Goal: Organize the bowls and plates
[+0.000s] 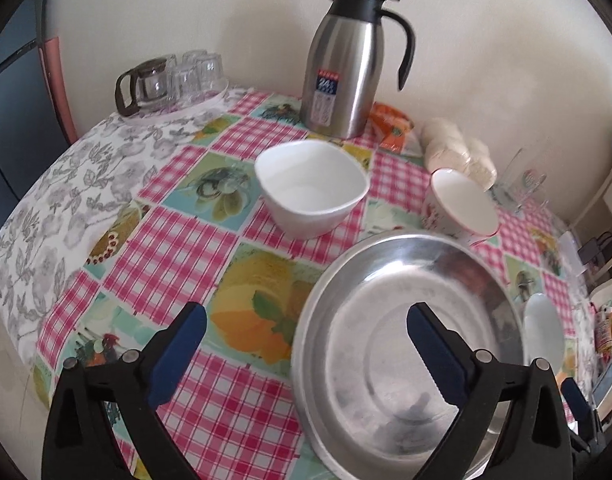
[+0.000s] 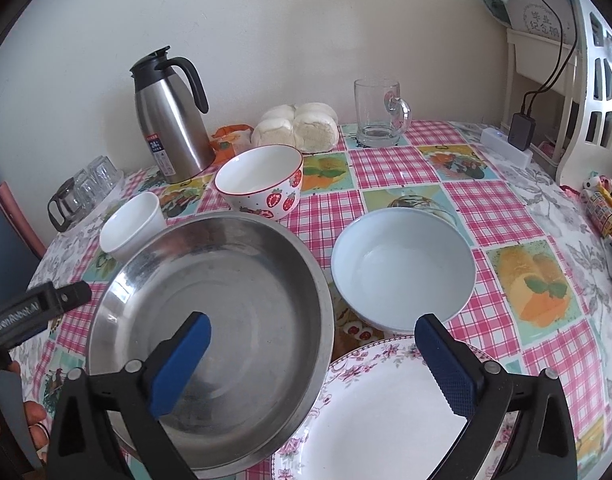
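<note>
A wide steel pan (image 1: 406, 300) (image 2: 226, 300) lies on the checked tablecloth. My left gripper (image 1: 306, 344) is open and straddles the pan's left rim, touching nothing. My right gripper (image 2: 314, 356) is open too, with one finger over the pan and the other over a floral plate (image 2: 378, 412). The pan's right rim lies over that plate's edge. Behind the plate sits a pale blue bowl (image 2: 402, 268) (image 1: 544, 328). Further back stand a strawberry-print bowl (image 2: 262, 180) (image 1: 462, 204) and a white bowl (image 1: 310, 188) (image 2: 132, 226). All the bowls are empty.
At the back stand a steel thermos jug (image 1: 342, 68) (image 2: 170, 120), steamed buns (image 2: 296, 128), a glass mug (image 2: 380, 114) and a tray of glasses (image 1: 178, 80). A white rack with a charger (image 2: 520, 130) lines the right edge. A hand (image 2: 34, 412) shows at lower left.
</note>
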Action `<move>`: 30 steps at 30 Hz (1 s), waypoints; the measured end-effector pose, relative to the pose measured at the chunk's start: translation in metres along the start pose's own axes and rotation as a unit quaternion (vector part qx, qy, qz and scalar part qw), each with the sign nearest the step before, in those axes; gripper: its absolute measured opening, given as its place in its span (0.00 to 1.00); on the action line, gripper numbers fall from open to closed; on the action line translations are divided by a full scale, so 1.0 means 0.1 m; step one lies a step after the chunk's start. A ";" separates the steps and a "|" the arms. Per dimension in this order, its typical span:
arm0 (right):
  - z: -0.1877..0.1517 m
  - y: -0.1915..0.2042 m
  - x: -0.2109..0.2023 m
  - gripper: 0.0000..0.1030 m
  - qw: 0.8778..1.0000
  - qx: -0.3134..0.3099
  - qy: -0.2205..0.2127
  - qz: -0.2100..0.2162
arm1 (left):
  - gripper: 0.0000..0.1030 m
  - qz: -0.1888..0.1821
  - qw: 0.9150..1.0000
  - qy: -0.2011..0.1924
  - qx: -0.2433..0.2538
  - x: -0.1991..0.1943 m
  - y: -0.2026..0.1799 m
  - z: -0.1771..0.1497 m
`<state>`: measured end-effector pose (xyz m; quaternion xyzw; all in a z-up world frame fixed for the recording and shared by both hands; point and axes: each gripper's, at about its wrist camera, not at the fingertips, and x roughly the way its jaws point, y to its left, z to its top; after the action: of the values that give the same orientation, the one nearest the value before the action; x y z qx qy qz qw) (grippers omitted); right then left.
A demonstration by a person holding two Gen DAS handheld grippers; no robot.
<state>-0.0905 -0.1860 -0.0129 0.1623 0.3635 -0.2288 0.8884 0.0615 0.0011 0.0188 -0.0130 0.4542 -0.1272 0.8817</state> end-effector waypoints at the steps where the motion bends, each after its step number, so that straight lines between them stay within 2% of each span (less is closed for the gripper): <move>1: 0.00 -0.01 -0.01 1.00 1.000 -0.002 -0.002 -0.004 | 0.97 -0.008 1.000 -0.011 0.001 -0.04 -0.02 0.01; 7: 0.07 -0.14 -0.23 1.00 0.998 0.003 -0.047 -0.043 | 0.98 -0.098 0.993 -0.068 0.001 -0.33 -0.18 0.01; 10: 0.10 -0.34 -0.35 1.00 0.995 0.034 -0.055 -0.080 | 0.98 -0.178 0.982 -0.056 0.015 -0.43 -0.34 0.00; 13: 0.10 -0.58 -0.45 1.00 0.993 0.072 -0.055 -0.078 | 0.98 -0.192 0.979 -0.047 0.050 -0.53 -0.59 -0.09; 15: 0.10 -0.73 -0.50 1.00 0.991 0.093 -0.053 -0.085 | 0.98 -0.196 0.978 -0.033 0.070 -0.57 -0.74 -0.16; 18: 0.05 -0.92 -0.54 1.00 0.986 0.128 -0.042 -0.097 | 0.98 -0.229 0.970 0.007 0.085 -0.59 -0.91 -0.29; 21: -0.03 -1.10 -0.49 1.00 0.980 0.160 -0.008 -0.117 | 0.98 -0.243 0.963 0.047 0.102 -0.61 -1.08 -0.46; 26: -0.21 -1.36 -0.33 0.99 0.970 0.208 0.058 -0.113 | 0.97 -0.267 0.950 0.111 0.121 -0.58 -1.30 -0.74; 28: -0.26 -1.41 -0.27 0.95 0.967 0.218 0.077 -0.110 | 0.98 -0.264 0.946 0.132 0.131 -0.54 -1.37 -0.85; 30: -0.31 -1.45 -0.23 0.84 0.964 0.230 0.092 -0.100 | 0.97 -0.265 0.943 0.151 0.137 -0.50 -1.41 -0.93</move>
<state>-0.1984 -0.2876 -0.0352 0.3452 0.3954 -0.3781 0.7626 -0.0714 -0.1149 0.0233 0.0076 0.5400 -0.4176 0.7307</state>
